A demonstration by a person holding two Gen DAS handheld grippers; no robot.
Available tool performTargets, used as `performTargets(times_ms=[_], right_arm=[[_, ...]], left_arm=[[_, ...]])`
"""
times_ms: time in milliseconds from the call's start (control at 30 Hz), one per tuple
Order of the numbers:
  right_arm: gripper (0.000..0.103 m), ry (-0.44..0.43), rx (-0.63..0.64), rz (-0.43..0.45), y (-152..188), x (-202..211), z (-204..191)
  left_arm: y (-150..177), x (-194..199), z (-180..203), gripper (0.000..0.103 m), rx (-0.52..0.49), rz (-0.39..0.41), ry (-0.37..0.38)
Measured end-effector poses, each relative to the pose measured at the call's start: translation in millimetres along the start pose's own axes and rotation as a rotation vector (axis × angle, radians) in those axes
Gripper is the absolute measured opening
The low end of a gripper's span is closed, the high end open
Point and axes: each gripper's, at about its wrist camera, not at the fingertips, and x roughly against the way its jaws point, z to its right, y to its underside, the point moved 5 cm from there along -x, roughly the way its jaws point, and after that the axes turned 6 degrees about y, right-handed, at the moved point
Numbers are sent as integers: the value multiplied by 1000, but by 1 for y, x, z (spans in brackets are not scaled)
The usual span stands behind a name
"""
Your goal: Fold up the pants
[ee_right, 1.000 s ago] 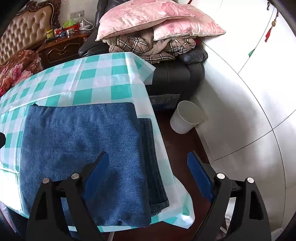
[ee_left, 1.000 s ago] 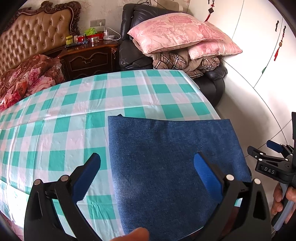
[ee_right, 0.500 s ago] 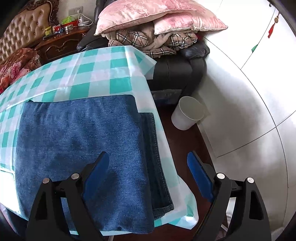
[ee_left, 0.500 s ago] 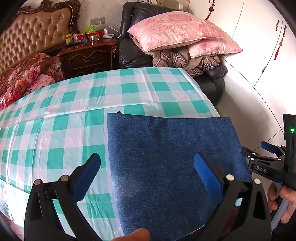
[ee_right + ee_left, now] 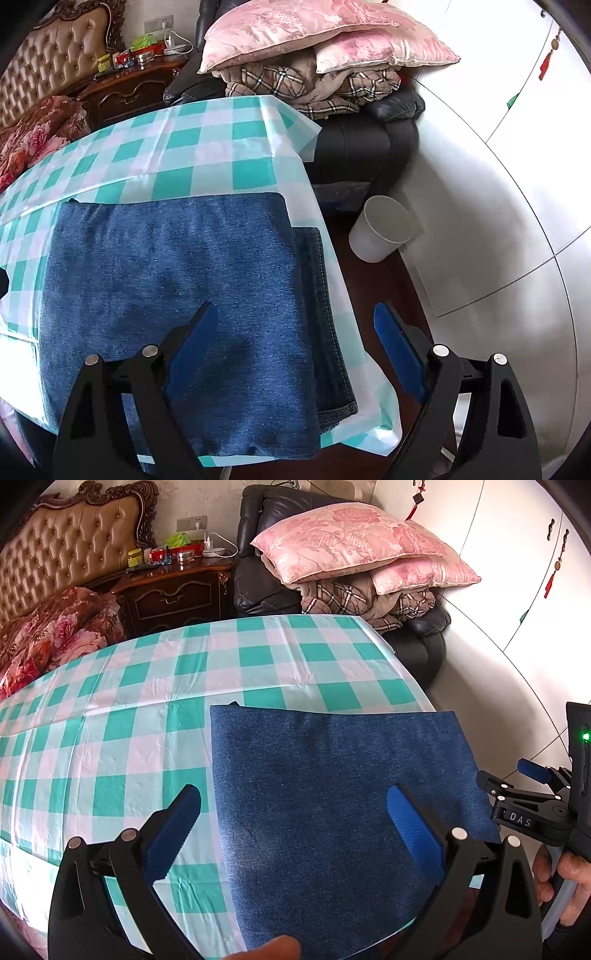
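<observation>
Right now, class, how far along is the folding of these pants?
Done: the pants lie folded in a flat rectangle on the checked tablecloth, a lower layer showing at the right edge. In hand: nothing; left gripper and right gripper are open. Left: seemingly nothing.

pants (image 5: 332,812) blue denim | tablecloth (image 5: 147,709) teal-white check (pillows (image 5: 351,539) pink)
</observation>
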Motion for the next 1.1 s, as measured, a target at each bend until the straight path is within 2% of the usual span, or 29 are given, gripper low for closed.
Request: performTargets(times_ms=[1100], right_arm=[[83, -8, -12, 31, 1, 16, 3]], left_arm=[[1, -3, 7, 101, -15, -9, 14]])
